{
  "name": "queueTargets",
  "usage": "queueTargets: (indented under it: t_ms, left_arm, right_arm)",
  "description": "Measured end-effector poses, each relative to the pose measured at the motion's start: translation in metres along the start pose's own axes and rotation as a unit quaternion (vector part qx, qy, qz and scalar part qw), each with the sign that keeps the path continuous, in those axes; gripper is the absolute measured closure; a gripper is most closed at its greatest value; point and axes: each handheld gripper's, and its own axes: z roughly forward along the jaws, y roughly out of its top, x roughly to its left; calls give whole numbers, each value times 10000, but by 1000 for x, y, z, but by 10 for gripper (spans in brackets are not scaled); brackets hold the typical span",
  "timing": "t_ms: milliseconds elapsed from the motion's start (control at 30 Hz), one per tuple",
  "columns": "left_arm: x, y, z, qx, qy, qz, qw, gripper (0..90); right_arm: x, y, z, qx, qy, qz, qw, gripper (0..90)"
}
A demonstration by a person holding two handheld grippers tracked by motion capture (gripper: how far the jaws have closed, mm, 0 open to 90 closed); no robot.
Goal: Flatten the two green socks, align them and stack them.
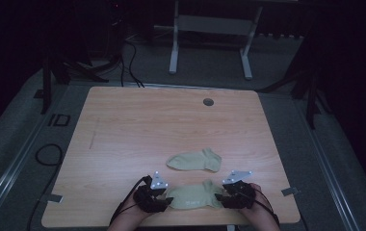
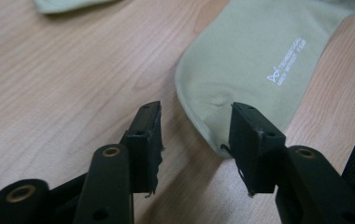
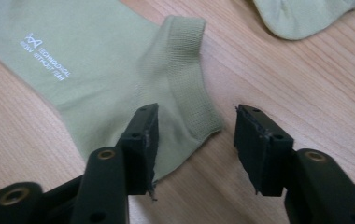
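Two pale green ankle socks lie flat on the wooden table (image 1: 137,120). The near sock (image 1: 193,197) lies close to the front edge and carries small white print (image 2: 285,63). The far sock (image 1: 194,160) lies just behind it. My left gripper (image 1: 164,199) is at the near sock's toe end; its jaws (image 2: 196,112) stand open astride the toe edge (image 2: 250,51). My right gripper (image 1: 222,197) is at the cuff end, with its jaws (image 3: 197,112) open over the ribbed cuff (image 3: 185,70). Neither pair of pads presses the cloth.
A round grommet hole (image 1: 208,102) sits near the table's far edge. Bare wood stretches to the left and back. The far sock's edge shows at the top of both gripper views (image 2: 63,3) (image 3: 306,16). A white desk frame (image 1: 174,48) and cables (image 1: 48,154) are on the floor.
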Motion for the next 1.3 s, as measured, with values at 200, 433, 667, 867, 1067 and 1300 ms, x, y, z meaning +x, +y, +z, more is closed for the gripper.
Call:
queueTargets:
  t_ms: [200, 433, 667, 867, 1067, 1300]
  left_arm:
    - [-4, -1, 1, 26, 60, 130, 9999, 618]
    - [-4, -3, 1, 11, 23, 39, 10000, 805]
    - [-5, 0, 1, 24, 46, -26, 10000, 882]
    - [-2, 5, -8, -83, 34, -41, 10000, 884]
    - [2, 18, -24, -237, 1, -37, 9997, 884]
    - [8, 36, -39, -320, -9, 71, 9995, 884]
  right_arm:
    - [6, 0, -1, 12, -34, -139, 9999, 608]
    - [6, -2, -2, -26, 109, -21, 9999, 828]
    - [7, 2, -3, 67, 133, 79, 9999, 858]
    - [7, 6, -14, -59, 101, 145, 9998, 863]
    - [7, 17, -32, -251, 26, 105, 9996, 864]
    - [2, 31, -51, -490, -37, 149, 9987, 864]
